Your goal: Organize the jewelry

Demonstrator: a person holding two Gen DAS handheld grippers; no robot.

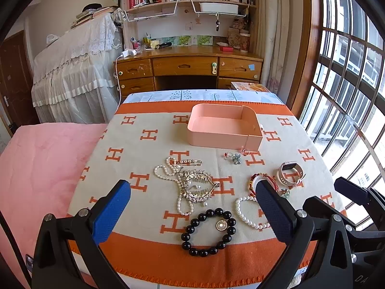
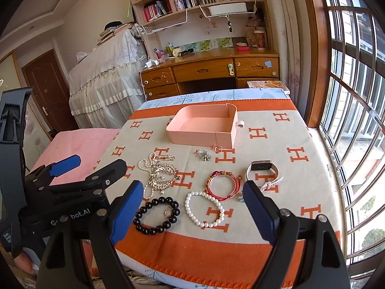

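Orange-and-cream blanket [image 1: 149, 149] covers the table, and on it the jewelry lies spread near a pink tray [image 1: 223, 130] at the far side. A black bead bracelet [image 1: 209, 232] sits nearest, a white pearl bracelet [image 2: 204, 209] to its right, a watch [image 2: 263, 173] farther right. The left gripper [image 1: 192, 214] and right gripper [image 2: 192, 214] both hover with jaws wide apart, holding nothing.

both wrist views angled down, sharing blanket [image 1: 144, 144]
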